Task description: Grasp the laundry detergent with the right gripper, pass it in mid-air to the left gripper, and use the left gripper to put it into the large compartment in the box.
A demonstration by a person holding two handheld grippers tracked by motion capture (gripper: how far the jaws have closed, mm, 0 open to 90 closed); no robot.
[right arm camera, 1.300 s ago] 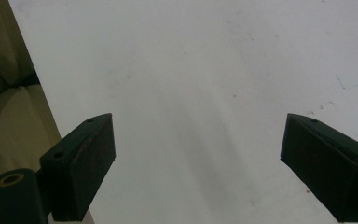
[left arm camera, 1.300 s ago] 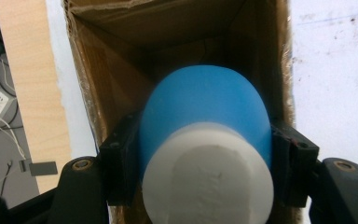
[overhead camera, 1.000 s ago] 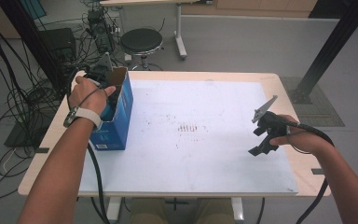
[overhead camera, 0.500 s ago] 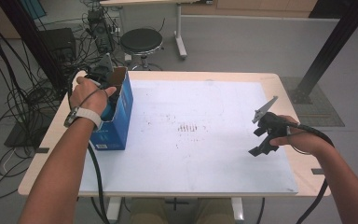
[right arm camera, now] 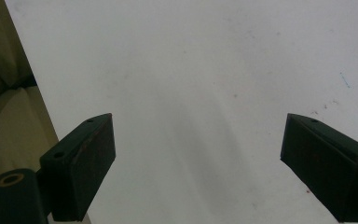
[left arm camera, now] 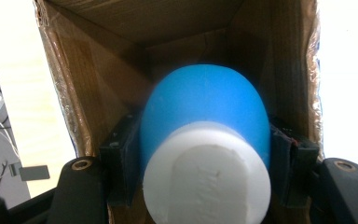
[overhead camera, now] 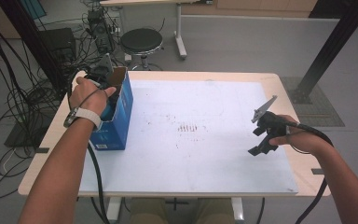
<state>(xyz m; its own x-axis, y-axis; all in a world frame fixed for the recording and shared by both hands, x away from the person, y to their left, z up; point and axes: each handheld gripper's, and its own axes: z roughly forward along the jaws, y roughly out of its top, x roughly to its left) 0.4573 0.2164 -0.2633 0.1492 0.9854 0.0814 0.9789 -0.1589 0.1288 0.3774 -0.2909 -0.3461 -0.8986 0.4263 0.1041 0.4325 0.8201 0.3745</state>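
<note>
1. One blue bottle (left arm camera: 205,112) with a white cap (left arm camera: 207,177) sits clamped between the left gripper's (left arm camera: 205,154) jaws, inside the open cardboard box (left arm camera: 98,70); the pads press on both flanks of the blue body.
2. Its long axis runs straight along the jaws: the cap faces the gripper's camera, and the rounded blue end points deeper into the box.
3. From the high view, the left gripper (overhead camera: 103,80) reaches down into the top of the blue box (overhead camera: 119,116), which stands at the left edge of the table (overhead camera: 279,81).
4. Judging by this, any coming move follows the box's opening: the bottle travels along its own axis, in line with the brown walls, which lie close on both sides.
5. Well apart to the right, the right gripper (right arm camera: 196,163) hovers over the white sheet (right arm camera: 191,70) with its jaws spread wide and nothing between them.
6. Seen from above, the right gripper (overhead camera: 266,133) is far from the box, so the left hand (overhead camera: 89,95) is plainly the nearer one.
</note>
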